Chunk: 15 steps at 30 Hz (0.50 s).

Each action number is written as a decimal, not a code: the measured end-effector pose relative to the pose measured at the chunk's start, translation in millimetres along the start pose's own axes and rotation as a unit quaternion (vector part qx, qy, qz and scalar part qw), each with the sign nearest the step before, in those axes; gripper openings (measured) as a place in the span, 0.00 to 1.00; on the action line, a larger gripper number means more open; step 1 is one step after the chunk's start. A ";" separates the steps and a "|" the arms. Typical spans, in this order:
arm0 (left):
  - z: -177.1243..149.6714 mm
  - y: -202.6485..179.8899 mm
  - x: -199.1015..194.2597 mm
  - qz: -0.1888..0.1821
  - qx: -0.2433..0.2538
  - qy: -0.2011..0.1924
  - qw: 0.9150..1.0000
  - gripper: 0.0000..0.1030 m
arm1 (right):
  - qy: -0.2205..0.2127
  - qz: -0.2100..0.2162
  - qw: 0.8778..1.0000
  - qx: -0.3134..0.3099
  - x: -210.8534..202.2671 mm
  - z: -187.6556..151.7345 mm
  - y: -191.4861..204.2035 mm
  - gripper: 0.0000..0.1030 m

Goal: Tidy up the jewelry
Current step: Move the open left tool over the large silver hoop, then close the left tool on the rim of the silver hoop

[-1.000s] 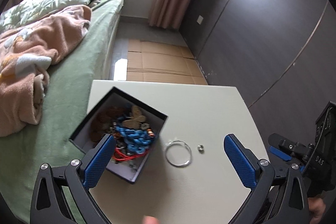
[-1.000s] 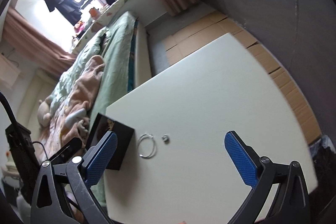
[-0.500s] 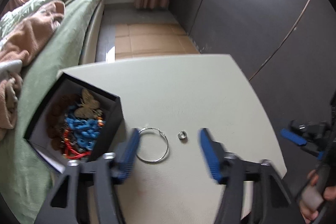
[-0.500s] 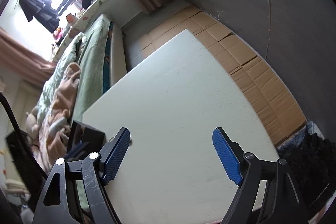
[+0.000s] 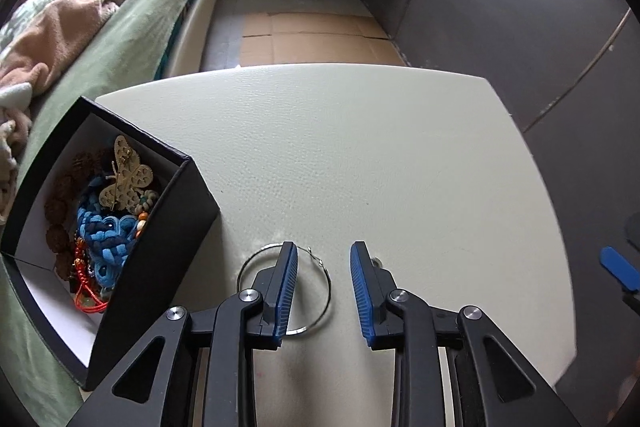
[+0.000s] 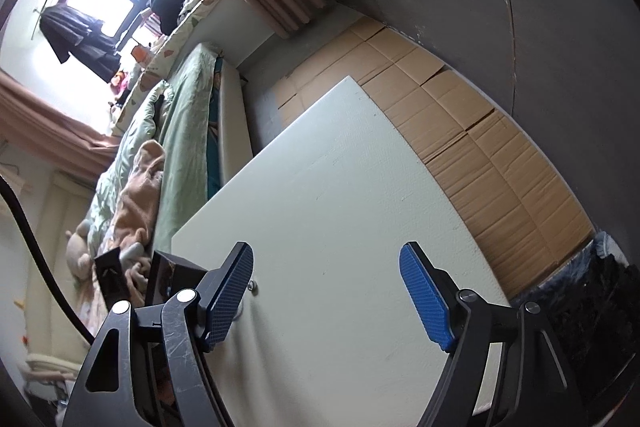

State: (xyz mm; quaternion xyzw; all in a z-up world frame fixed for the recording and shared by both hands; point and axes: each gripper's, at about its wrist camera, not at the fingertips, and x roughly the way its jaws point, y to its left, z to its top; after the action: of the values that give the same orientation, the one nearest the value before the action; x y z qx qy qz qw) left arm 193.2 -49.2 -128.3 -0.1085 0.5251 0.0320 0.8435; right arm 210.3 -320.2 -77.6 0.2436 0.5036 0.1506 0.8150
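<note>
A thin silver hoop (image 5: 320, 291) lies on the white table (image 5: 360, 155), just right of an open black box (image 5: 176, 251) filled with jewelry: a gold butterfly brooch (image 5: 126, 179), blue cord and red beads. My left gripper (image 5: 323, 259) hangs low over the hoop, jaws narrowed but apart, its left finger above the ring and its right finger outside it. A small silver ring (image 5: 376, 260) peeks out beside the right finger; it also shows in the right wrist view (image 6: 252, 285). My right gripper (image 6: 326, 267) is open and empty over the table.
A bed with green sheets (image 5: 120, 27) and a pink blanket runs along the table's left side. Cardboard (image 6: 460, 131) covers the floor beyond the table. A dark wall (image 5: 520, 7) stands to the right. The box (image 6: 168, 279) also shows in the right wrist view.
My left gripper has dropped toward the hoop and narrowed its jaws. My right gripper has swung right, so the hoop has left its view.
</note>
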 end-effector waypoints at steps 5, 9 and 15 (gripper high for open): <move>-3.8 -9.7 4.1 0.043 0.021 -0.019 0.999 0.22 | 0.000 -0.003 1.000 -0.002 -0.4 -0.8 1.0 0.75; -8.0 -13.5 4.1 0.059 0.049 -0.030 0.997 0.07 | 0.001 -0.011 1.000 -0.006 0.6 -1.8 1.6 0.75; -10.5 -11.2 2.2 0.028 0.062 -0.020 0.997 0.02 | 0.006 -0.020 1.000 -0.023 3.7 -6.2 9.2 0.75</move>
State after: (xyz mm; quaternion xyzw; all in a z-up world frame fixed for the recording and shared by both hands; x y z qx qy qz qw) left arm 186.9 -62.6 -133.0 -0.0403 0.5116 0.0249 0.8579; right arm 206.4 -309.1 -77.6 0.2135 0.5096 0.1475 0.8203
